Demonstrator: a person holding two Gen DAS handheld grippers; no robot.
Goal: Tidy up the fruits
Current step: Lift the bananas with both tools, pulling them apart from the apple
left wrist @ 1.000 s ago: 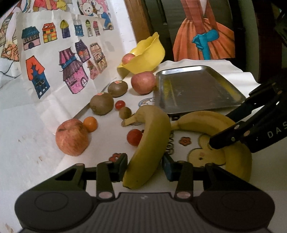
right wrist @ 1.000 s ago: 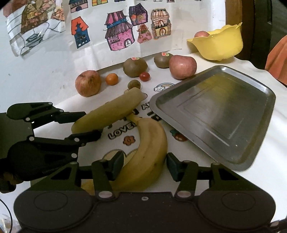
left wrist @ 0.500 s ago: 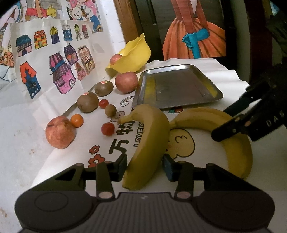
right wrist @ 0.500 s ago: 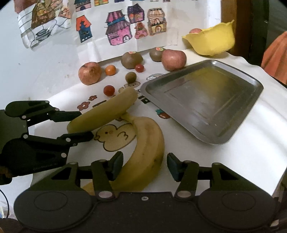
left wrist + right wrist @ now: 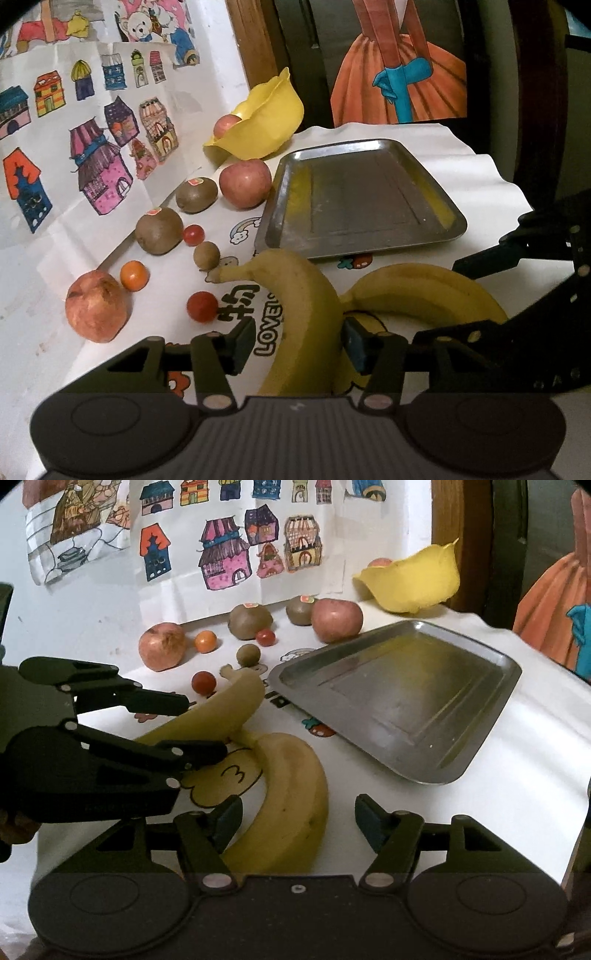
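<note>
left tool (image 5: 299,341) clamped on banana (image 5: 303,317) | right tool (image 5: 299,821) apart around second banana (image 5: 291,805) | we think both go to tray (image 5: 476,753)

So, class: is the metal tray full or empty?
Empty. The metal tray shows only bare steel; both bananas lie on the tablecloth beside it.

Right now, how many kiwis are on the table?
2 big kiwis: one beside the cherry tomato, one next to the red apple. The bowl may hide more.
</note>
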